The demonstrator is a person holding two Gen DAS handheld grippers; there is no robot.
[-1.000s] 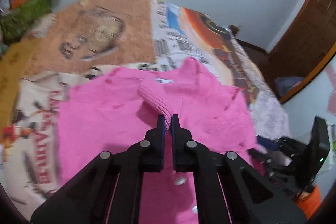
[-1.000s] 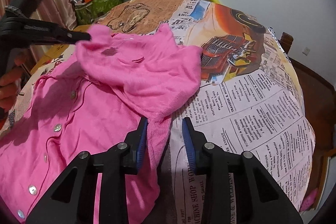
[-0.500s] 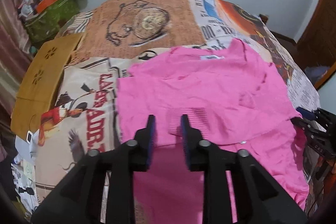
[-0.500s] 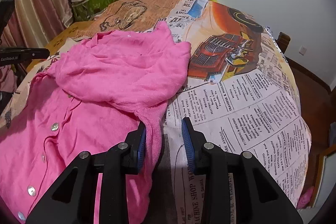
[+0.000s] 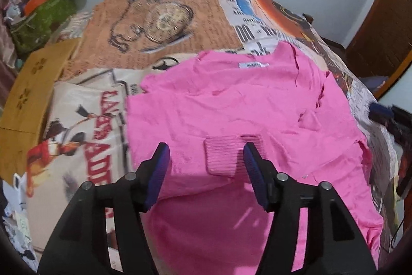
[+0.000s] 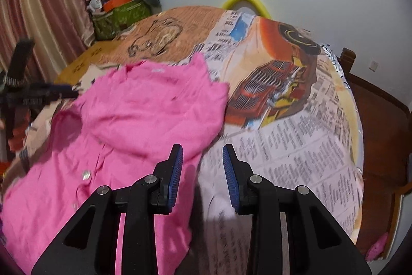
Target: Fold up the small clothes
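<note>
Left hand-held gripper (image 5: pixel 206 159) opening, cuff (image 5: pixel 226 155) loose between.

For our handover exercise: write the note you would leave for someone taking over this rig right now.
Left gripper: jaws opening, nothing pinched; the ribbed sleeve cuff lies between them on the pink cardigan.
Right gripper: open, empty, over the cardigan's right edge and the printed bedsheet.
Done: one sleeve is folded in across the body.
Left: the remaining folds; the cardigan is wrinkled and its buttoned lower part lies spread.
</note>
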